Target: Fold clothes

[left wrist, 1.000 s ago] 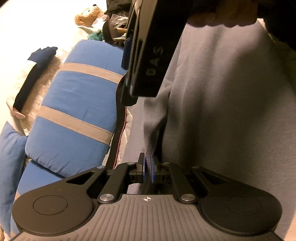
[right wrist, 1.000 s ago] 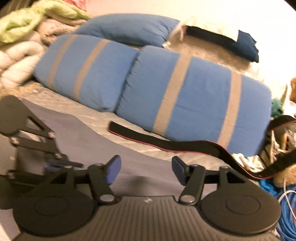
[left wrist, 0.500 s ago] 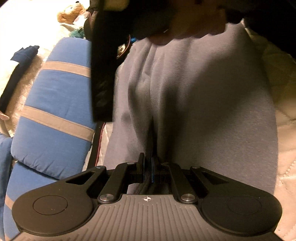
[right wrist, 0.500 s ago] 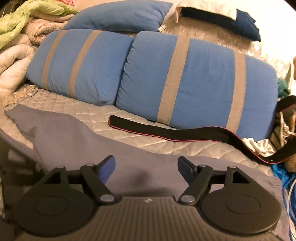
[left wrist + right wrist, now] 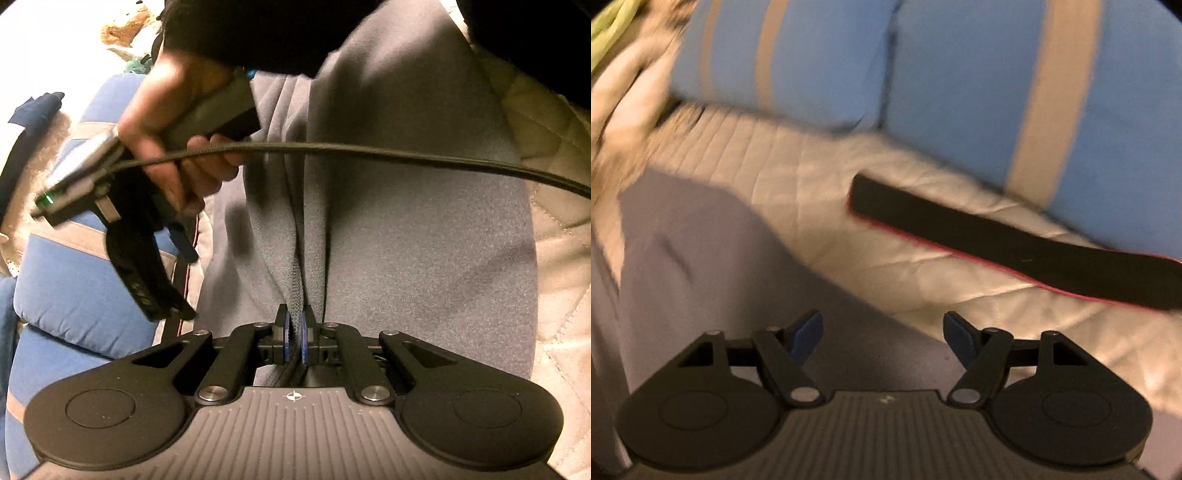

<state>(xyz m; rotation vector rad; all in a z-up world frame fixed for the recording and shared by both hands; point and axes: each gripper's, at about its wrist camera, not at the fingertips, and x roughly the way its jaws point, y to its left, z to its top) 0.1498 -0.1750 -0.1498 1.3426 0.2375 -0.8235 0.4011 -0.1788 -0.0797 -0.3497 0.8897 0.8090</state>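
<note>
A grey fleece garment (image 5: 406,240) lies spread on the quilted bed cover (image 5: 554,258). My left gripper (image 5: 294,339) is shut on a bunched fold of its near edge, and the cloth rises in a ridge away from the pads. A hand carries my right gripper (image 5: 186,284) at the left, over the garment's left edge. In the right wrist view the right gripper (image 5: 882,332) points down at the grey garment (image 5: 701,258). Its jaws stand wide and are closing, with nothing pressed between the blue pads (image 5: 807,332).
Two blue pillows (image 5: 960,92) with beige stripes lie along the far side. A black strap (image 5: 997,236) edged in red rests on the bed cover (image 5: 812,184) before them. A black cable (image 5: 406,155) crosses above the garment. Piled bedding (image 5: 613,92) sits at the left.
The right gripper has swung across the left wrist view, leftward and lower, and now tilts down closer to the bed. The left gripper stays clamped on the grey fold.
</note>
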